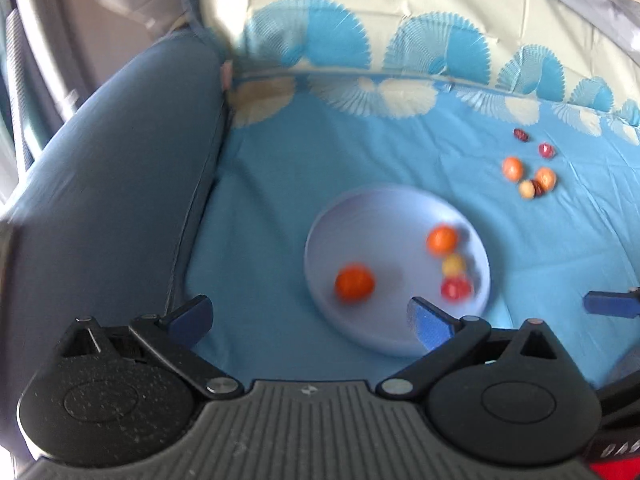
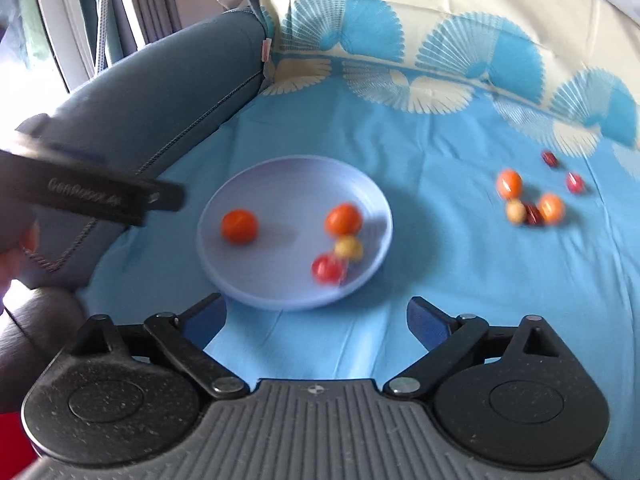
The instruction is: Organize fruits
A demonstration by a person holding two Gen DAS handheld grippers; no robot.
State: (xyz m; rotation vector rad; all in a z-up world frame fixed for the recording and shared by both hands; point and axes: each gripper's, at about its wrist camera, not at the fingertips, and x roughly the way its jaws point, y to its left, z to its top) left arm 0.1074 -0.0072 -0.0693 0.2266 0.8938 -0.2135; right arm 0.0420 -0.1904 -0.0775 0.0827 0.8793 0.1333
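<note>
A pale blue plate point(image 1: 360, 216) point(image 2: 280, 176) lies on the blue sheet and holds two orange fruits point(image 1: 354, 282) point(image 2: 239, 225), a small yellow one point(image 1: 453, 265) point(image 2: 348, 248) and a red one point(image 1: 455, 289) point(image 2: 327, 268). Several loose fruits, orange, yellow and dark red point(image 1: 529, 178) point(image 2: 532, 204), lie on the sheet to the right of the plate. My left gripper point(image 1: 310, 314) is open and empty at the plate's near left rim. My right gripper point(image 2: 316, 318) is open and empty just in front of the plate. One blue fingertip of the right gripper shows at the right edge of the left wrist view point(image 1: 608, 304).
A grey-blue padded armrest point(image 1: 120, 168) point(image 2: 160, 92) rises left of the plate. A cream and blue patterned cloth point(image 1: 400, 40) point(image 2: 440, 40) covers the back. The left gripper's black body point(image 2: 92, 196) crosses the left side of the right wrist view.
</note>
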